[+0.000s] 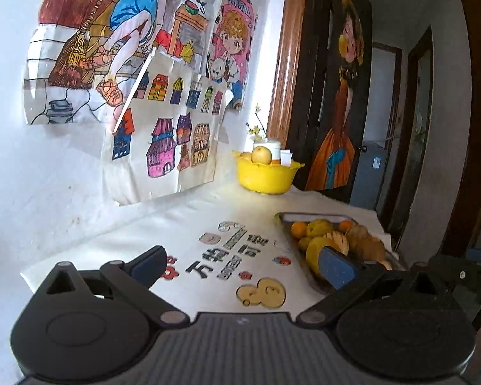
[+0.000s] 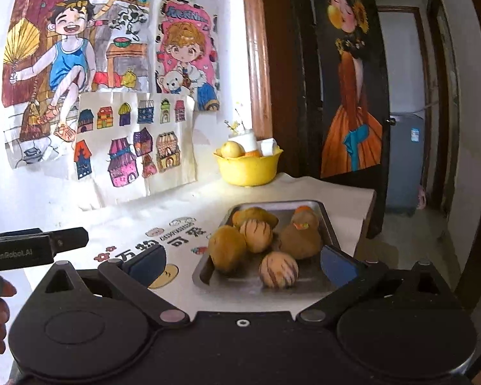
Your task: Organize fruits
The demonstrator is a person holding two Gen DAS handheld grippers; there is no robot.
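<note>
A metal tray (image 2: 317,215) holds several yellow, brown and striped fruits (image 2: 256,235) on the white cloth; it also shows in the left wrist view (image 1: 308,216) at the right. A yellow bowl (image 2: 248,168) at the back of the table holds a pale round fruit (image 2: 231,149); the bowl also shows in the left wrist view (image 1: 266,176). My right gripper (image 2: 240,264) is open and empty, just before the tray's near edge. My left gripper (image 1: 240,264) is open and empty, over the printed cloth, left of the tray. Its body shows in the right wrist view (image 2: 35,248).
A white cloth with printed characters (image 1: 227,256) covers the table. Children's drawings (image 2: 112,96) hang on the wall behind. A white jar with yellow flowers (image 2: 247,136) stands behind the bowl. A dark door with a painted figure (image 2: 349,96) is to the right, past the table edge.
</note>
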